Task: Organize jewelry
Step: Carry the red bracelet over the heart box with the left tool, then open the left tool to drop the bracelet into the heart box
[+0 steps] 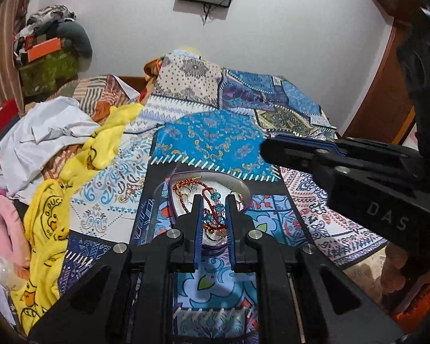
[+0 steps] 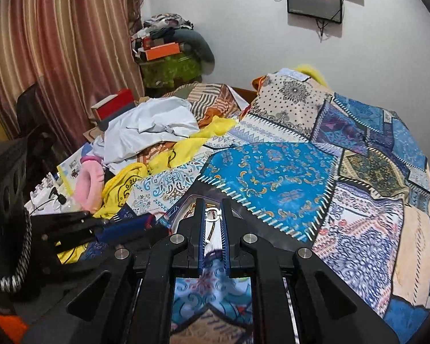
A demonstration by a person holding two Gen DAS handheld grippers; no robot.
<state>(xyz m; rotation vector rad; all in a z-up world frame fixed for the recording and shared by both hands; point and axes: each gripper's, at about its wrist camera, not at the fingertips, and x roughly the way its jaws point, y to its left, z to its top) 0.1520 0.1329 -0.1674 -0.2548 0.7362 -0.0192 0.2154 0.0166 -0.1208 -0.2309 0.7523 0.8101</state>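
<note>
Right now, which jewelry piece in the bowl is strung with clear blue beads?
The red cord strand running down the bowl, seen between the left tongs. The other pieces at the bowl's rim show gold or red, with no blue beads.

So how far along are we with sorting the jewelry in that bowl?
Early, by the look of it. Nothing seems sorted out yet: the beaded necklace and other pieces lie tangled in the bowl on the patchwork bedspread, and none shows outside it. In hand: nothing visibly gripped; the left gripper and right gripper, both nearly shut, hover over the bowl. Left: lifting out and separating every piece.
</note>
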